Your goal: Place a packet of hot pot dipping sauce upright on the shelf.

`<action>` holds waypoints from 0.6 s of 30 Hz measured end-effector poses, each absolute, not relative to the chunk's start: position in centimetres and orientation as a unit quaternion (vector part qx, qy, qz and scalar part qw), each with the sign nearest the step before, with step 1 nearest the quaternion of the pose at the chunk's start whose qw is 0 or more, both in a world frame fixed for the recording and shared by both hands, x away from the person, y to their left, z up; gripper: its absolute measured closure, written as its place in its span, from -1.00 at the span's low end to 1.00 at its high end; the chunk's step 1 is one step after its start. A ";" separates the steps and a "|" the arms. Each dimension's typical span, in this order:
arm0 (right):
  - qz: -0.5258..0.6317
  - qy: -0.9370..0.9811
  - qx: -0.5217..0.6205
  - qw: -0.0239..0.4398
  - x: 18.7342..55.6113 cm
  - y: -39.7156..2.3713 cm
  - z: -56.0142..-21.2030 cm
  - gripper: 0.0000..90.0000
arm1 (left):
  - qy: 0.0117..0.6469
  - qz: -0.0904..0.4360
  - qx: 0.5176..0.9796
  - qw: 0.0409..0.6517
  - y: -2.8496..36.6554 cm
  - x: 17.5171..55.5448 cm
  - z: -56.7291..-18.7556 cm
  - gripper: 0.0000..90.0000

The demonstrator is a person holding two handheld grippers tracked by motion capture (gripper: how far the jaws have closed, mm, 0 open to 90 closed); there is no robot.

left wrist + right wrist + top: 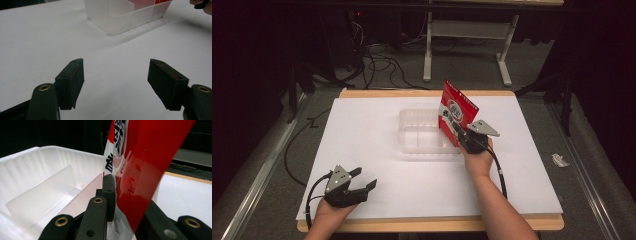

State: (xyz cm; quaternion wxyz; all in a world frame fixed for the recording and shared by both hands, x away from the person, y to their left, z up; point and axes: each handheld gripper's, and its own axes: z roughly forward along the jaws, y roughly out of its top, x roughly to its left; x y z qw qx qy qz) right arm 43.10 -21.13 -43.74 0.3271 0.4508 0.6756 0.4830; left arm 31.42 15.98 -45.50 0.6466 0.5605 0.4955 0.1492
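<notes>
A red and white snack packet [455,111] stands on edge over the right end of a clear plastic bin [412,142] in the middle of the white table. My right gripper [463,138] is shut on the packet's lower corner. In the right gripper view the glossy red packet [140,170] is pinched between the black jaws, with the divided bin [37,182] just behind it. My left gripper [366,179] rests near the table's front left edge, open and holding nothing. In the left gripper view its pads [72,80] stand wide apart over bare table, the bin [130,17] farther off.
The white table top [377,170] has a wooden rim at front and back. A crumpled scrap [560,160] lies on the grey floor to the right. Cables and a white table frame [428,50] stand behind the table.
</notes>
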 end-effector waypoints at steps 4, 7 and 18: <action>0.480 0.678 0.452 0.326 43.1 -21.2 -43.8 0.91 | 0.496 0.149 0.561 0.646 16.1 31.3 -45.5 -0.34; 0.480 0.679 0.451 0.325 43.1 -21.2 -43.8 0.90 | 0.497 0.149 0.560 0.646 16.1 31.3 -45.5 -0.34; 0.469 0.693 0.459 0.300 43.3 -21.1 -43.7 0.61 | 0.494 0.147 0.566 0.644 16.0 31.4 -45.7 -0.34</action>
